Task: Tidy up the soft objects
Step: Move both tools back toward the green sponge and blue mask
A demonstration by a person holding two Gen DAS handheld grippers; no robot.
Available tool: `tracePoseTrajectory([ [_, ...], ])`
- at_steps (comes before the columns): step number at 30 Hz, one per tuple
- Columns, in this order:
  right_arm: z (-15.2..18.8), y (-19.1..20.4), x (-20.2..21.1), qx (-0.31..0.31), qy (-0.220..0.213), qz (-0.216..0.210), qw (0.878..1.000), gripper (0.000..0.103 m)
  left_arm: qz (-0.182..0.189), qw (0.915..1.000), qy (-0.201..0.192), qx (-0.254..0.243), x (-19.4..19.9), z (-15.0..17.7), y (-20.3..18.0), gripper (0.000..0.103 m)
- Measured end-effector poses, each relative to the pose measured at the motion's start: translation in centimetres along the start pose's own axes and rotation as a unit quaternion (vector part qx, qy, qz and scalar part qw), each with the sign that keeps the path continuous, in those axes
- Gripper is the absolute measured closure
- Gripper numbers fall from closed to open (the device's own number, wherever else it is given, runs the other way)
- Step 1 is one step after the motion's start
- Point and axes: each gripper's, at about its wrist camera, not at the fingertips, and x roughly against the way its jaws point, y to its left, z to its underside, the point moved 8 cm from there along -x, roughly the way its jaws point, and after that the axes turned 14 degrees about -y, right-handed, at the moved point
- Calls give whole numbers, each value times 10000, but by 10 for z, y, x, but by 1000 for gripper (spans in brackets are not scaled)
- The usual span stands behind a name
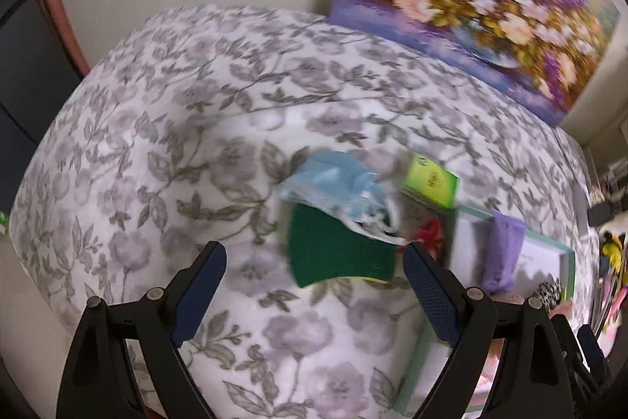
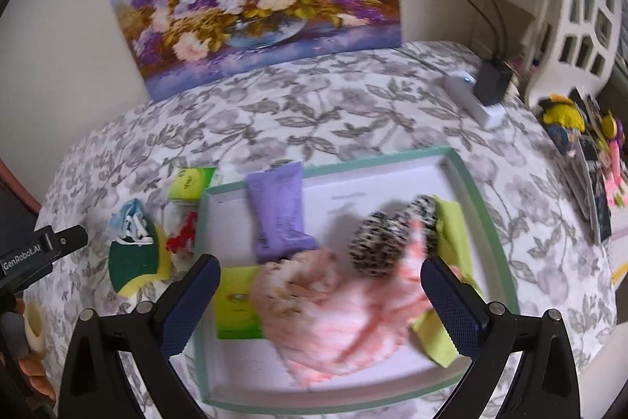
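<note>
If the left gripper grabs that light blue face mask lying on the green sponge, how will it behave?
The face mask looks crumpled and thin, so it will probably flop and sag. It seems very light. Its white ear loops lie loose and may dangle or snag on the green sponge beneath.

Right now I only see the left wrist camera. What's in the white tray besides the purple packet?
Observer: A fluffy pink cloth covers the near part of the tray, just beyond the open right tool.
Operator: Is anything spotty in there?
Observer: Yes, two round leopard-print pieces sit side by side at the far edge of the pink cloth.
Operator: Is there another green box?
Observer: Yes, a green box lies flat inside the tray, and the pink cloth covers one of its edges.
</note>
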Motion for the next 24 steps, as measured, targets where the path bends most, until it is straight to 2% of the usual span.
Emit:
tracePoseTrajectory([
  [6,-4,52,-10,419,61,-77,9991,0,-124,9985,171,502,-19,-2,43,11],
  [13,-5,102,-26,496,187,-265,9982,0,-249,9956,253,862,-37,-6,79,11],
  [19,4,139,-39,727,277,-410,9961,0,-174,9937,240,1079,-51,-4,86,11],
  [24,18,150,-50,734,498,-465,9950,0,-60,9937,504,995,-65,10,75,11],
])
